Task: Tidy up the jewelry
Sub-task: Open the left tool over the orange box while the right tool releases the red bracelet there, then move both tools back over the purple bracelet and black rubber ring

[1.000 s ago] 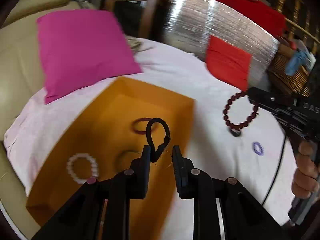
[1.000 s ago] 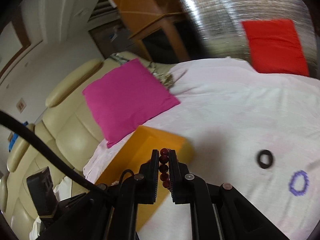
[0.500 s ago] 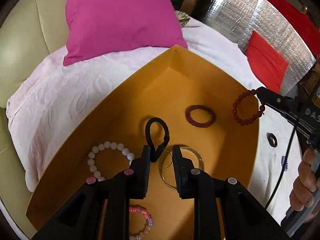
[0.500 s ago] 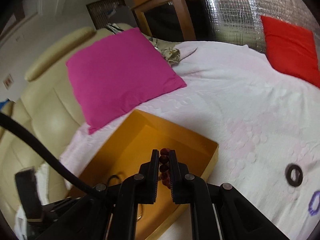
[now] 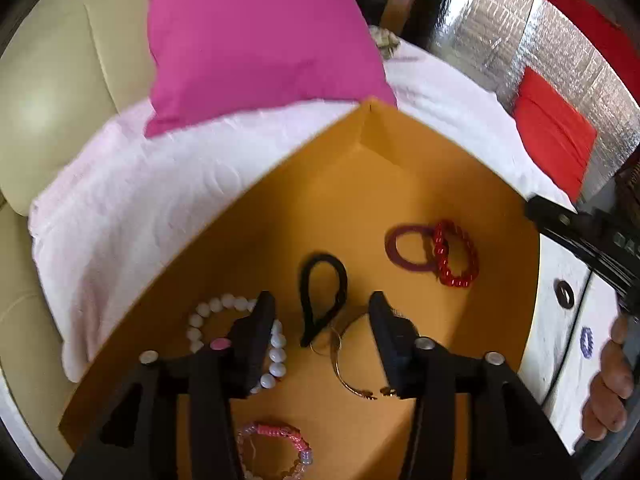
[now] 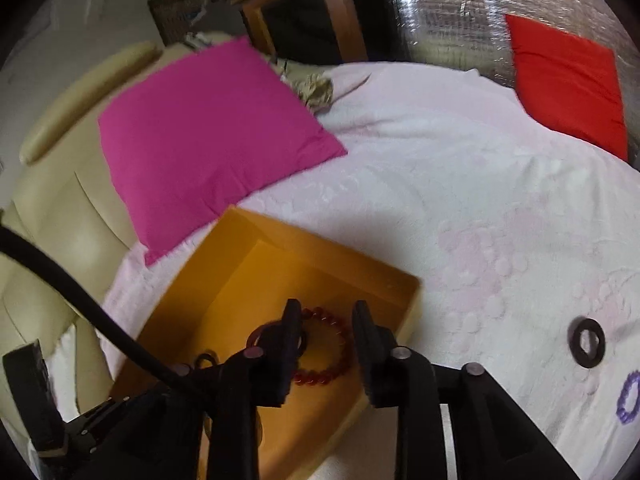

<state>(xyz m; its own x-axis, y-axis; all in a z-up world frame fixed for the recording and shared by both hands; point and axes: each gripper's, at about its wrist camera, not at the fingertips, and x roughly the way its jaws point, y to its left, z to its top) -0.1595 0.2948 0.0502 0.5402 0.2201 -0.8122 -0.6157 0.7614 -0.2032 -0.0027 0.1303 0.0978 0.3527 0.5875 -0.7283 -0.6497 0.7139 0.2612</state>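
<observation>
Left gripper (image 5: 322, 308) over the open orange cardboard box (image 5: 420, 168), fingers spread, jaws just been opening, pads clear of the black looped hair tie (image 5: 323, 294) lying on the box floor between them. Right gripper (image 6: 325, 316) above the near corner of the same box (image 6: 352, 264), fingers likewise parted after just opening, the dark red beaded bracelet (image 6: 326, 346) loose on the box floor below and between them, gripped by neither.

Seen only from the left wrist: white pearl-bead bracelet (image 5: 236, 340) partly under the left finger, thin gold wire bangle (image 5: 344, 364) beside the hair tie, pink and clear beaded bracelet (image 5: 276, 448) at the bottom edge, maroon ring-shaped band (image 5: 408, 248) touching and overlapped by the red bracelet (image 5: 456, 254). A person's hand (image 5: 608, 388) on the right gripper's handle at the far right.

Seen in both views, clearer from the right wrist: black flat ring (image 6: 587, 342) and small purple beaded ring (image 6: 632, 398) lying outside the box, well apart from it, on the pale pink textured bedcover (image 6: 460, 184). Magenta square cushion (image 6: 208, 132) behind the box, red cushion (image 6: 568, 80) against the silver quilted wall.
</observation>
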